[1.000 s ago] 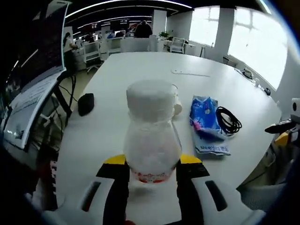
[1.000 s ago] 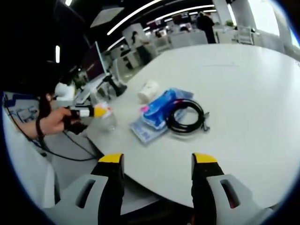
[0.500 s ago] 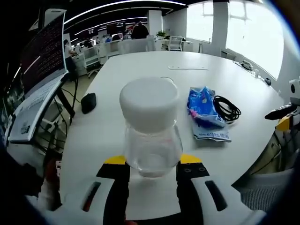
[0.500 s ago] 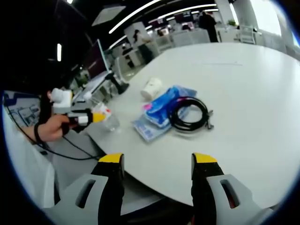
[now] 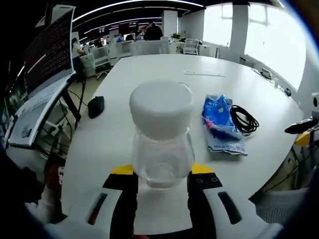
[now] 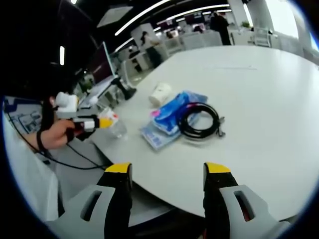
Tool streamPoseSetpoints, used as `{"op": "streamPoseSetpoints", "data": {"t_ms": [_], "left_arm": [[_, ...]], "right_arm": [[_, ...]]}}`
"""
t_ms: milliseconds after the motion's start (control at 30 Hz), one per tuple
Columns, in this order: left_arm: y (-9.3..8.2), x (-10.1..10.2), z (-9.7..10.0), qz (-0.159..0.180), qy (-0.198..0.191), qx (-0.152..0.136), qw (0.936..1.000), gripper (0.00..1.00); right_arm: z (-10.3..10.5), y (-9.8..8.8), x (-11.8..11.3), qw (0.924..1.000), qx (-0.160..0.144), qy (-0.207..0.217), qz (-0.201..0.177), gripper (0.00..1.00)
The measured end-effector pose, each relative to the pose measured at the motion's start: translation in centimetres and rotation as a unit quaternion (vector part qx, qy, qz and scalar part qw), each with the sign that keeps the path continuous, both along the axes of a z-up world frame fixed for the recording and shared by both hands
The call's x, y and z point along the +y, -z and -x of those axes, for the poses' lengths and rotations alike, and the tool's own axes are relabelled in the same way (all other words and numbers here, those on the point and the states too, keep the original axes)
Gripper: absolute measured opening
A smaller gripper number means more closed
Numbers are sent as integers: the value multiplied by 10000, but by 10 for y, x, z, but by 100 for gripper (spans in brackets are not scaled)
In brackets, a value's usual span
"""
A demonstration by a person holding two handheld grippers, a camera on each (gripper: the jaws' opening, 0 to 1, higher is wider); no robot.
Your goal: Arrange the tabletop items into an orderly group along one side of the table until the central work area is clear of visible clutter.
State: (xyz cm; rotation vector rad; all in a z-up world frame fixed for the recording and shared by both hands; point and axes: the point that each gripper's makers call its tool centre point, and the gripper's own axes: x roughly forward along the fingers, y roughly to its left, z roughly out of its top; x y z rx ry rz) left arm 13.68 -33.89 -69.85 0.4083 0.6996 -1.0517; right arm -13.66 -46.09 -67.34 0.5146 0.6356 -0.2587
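At the table's near edge, we find the left gripper (image 5: 162, 185) clenched on a clear jar (image 5: 162, 137), apparently for placement beside the blue tissue pack (image 5: 219, 119) and black cable (image 5: 244, 119). Rightward, the right gripper (image 6: 168, 172) hovers with jaws spread, empty.

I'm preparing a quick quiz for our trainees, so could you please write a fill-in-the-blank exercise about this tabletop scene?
1. The left hand-held gripper is shut on a clear jar with a ____ lid.
2. The coiled black cable lies against a ____ packet.
3. The right hand-held gripper is ____ and holds nothing.
4. The paper cup lies on a ____ table.

Missing words: white; blue; open; white
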Motion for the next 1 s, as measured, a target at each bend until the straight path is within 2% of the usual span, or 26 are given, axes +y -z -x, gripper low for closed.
{"op": "streamPoseSetpoints", "data": {"t_ms": [500, 1000], "left_arm": [[-1, -28, -33, 41, -79, -19, 10000, 37], [-4, -67, -54, 101, -263, 12, 9996, 37]], "right_arm": [[-7, -2, -2, 9999, 21, -108, 9, 56], [2, 2, -7, 10000, 73, -25, -27, 56]]}}
